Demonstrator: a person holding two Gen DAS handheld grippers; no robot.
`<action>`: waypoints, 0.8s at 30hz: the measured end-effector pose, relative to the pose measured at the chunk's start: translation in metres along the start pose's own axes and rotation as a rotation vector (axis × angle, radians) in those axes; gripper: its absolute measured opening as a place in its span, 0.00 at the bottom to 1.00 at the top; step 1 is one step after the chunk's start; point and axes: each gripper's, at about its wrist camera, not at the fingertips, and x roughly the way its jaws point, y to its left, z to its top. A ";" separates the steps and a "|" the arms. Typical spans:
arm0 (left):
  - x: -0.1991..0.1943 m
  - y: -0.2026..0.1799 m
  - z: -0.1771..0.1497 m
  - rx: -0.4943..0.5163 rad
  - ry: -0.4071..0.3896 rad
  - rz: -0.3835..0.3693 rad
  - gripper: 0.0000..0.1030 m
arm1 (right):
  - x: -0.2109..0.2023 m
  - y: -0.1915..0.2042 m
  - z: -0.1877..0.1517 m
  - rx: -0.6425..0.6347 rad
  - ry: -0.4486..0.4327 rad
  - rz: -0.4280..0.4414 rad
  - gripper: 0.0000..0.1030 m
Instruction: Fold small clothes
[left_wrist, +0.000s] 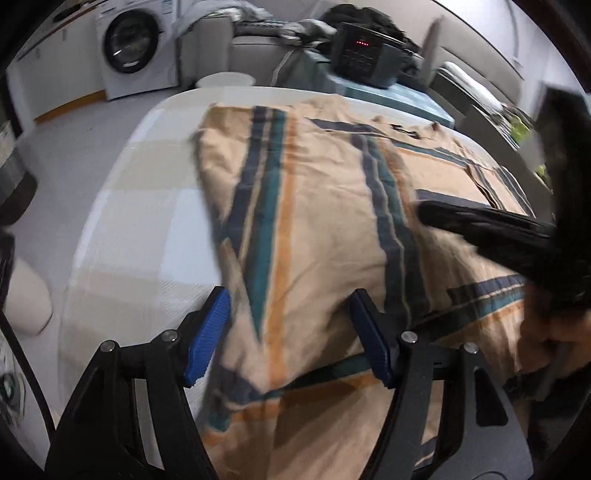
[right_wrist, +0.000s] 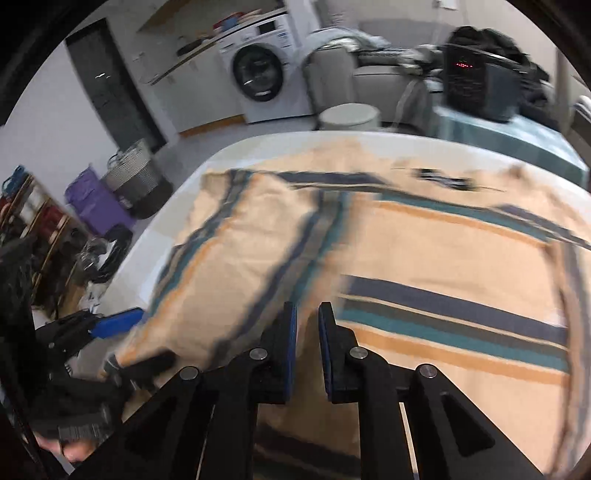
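Note:
A tan shirt with navy, teal and orange stripes lies spread on the white table. Its left part is folded over the body as a flap. My left gripper stands open over the flap's near edge; the cloth runs between its blue pads without being pressed. In the right wrist view the left gripper sits at the flap's near left corner. My right gripper hovers over the shirt's middle, its jaws almost together with nothing seen between them. It reaches in from the right as a black shape.
Behind the table, a black device with red lights rests on a teal-covered surface. A round white stool, a washing machine and a sofa stand further back. A laundry basket and a purple bag are on the floor at left.

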 end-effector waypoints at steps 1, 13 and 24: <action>-0.004 0.000 0.000 -0.009 -0.007 -0.018 0.63 | -0.019 -0.012 -0.005 0.014 -0.021 -0.011 0.13; 0.019 -0.073 0.003 0.113 -0.009 -0.024 0.63 | -0.139 -0.170 -0.091 0.299 -0.117 -0.262 0.24; 0.011 -0.072 -0.001 0.090 0.018 -0.007 0.63 | -0.110 -0.155 -0.096 0.173 -0.075 -0.188 0.24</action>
